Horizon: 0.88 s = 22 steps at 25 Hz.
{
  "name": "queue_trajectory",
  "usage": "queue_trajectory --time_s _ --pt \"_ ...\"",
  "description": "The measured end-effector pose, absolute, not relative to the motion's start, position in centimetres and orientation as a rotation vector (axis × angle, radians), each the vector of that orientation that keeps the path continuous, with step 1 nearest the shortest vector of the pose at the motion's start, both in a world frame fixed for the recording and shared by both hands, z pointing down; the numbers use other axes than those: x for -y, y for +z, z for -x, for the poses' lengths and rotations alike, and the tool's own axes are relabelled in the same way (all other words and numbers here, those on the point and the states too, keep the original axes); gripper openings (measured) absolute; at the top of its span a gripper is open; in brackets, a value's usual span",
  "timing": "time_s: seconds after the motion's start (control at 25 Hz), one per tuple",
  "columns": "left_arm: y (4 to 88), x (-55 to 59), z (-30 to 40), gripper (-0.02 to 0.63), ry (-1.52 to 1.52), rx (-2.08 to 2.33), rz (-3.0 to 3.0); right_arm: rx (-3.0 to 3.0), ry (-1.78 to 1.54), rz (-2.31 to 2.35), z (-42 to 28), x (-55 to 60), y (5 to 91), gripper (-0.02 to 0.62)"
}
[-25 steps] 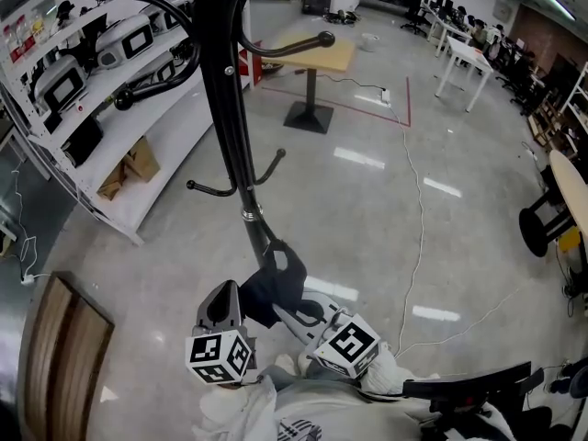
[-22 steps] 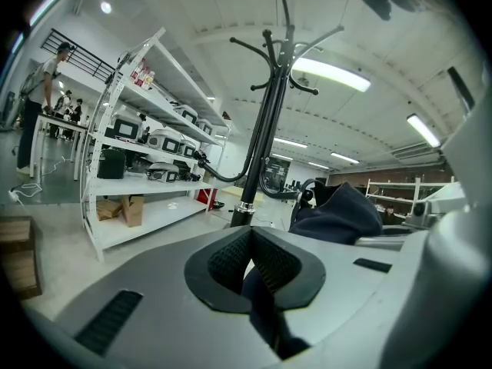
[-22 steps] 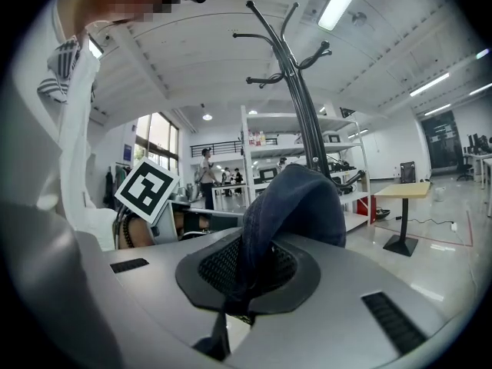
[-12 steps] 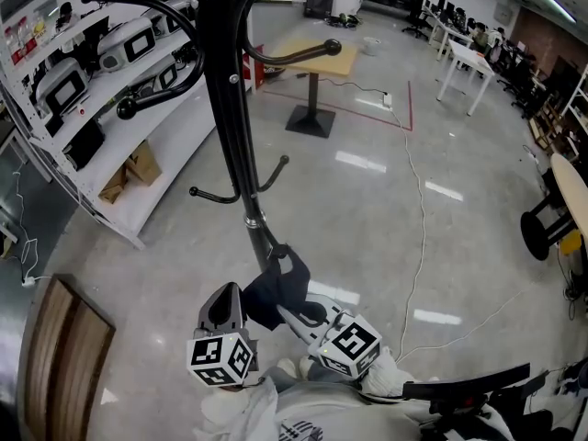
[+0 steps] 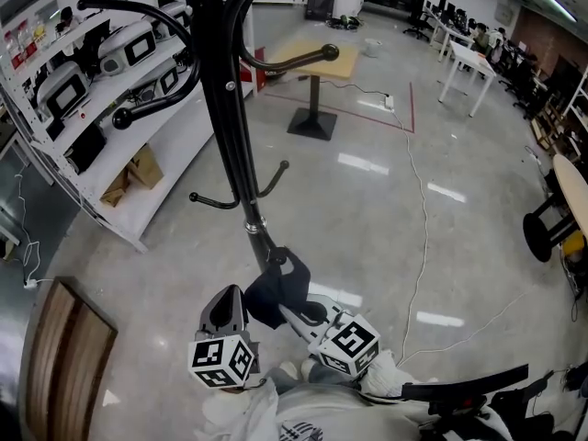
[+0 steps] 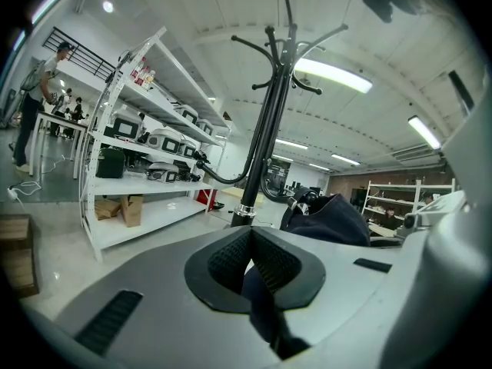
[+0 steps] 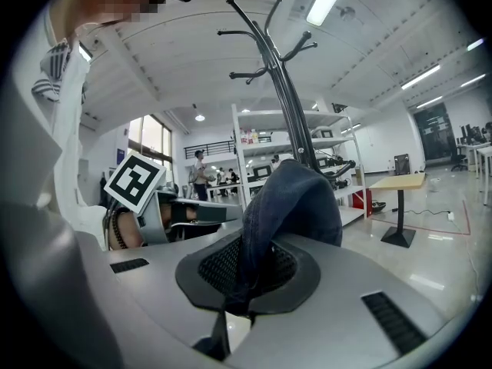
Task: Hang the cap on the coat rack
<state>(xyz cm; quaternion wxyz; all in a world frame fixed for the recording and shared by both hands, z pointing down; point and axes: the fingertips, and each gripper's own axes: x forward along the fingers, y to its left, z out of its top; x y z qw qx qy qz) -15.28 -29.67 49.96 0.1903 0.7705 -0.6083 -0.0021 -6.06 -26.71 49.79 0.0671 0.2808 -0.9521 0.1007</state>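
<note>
The dark navy cap (image 5: 276, 288) is held low beside the black coat rack's pole (image 5: 230, 127), below its lowest hooks (image 5: 207, 198). My right gripper (image 5: 296, 315) is shut on the cap's fabric, which bulges up over the pads (image 7: 288, 202). My left gripper (image 5: 228, 297) sits just left of it with its jaws together. A navy strip of the cap runs down between its pads (image 6: 261, 298), and the rest of the cap (image 6: 327, 217) shows to the right near the pole (image 6: 261, 160). The rack's upper hooks (image 7: 257, 41) rise above.
White shelving (image 5: 101, 81) with machines and boxes stands to the left. A wooden table on a black base (image 5: 312, 90) is behind the rack. A white cable (image 5: 418, 237) crosses the glossy floor. A wooden board (image 5: 64, 356) lies at lower left, and a chair base (image 5: 542, 228) stands at right.
The grippers and the cap keep their place by the pole; only the head view has shifted slightly.
</note>
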Motion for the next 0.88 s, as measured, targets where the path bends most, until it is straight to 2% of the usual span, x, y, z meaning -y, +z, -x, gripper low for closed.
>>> queue_trajectory --time_s 0.88 --pt "50.2 30.6 16.2 0.003 0.009 1.744 -2.127 2.827 0.392 -0.862 5.8 29.7 52.6 0.025"
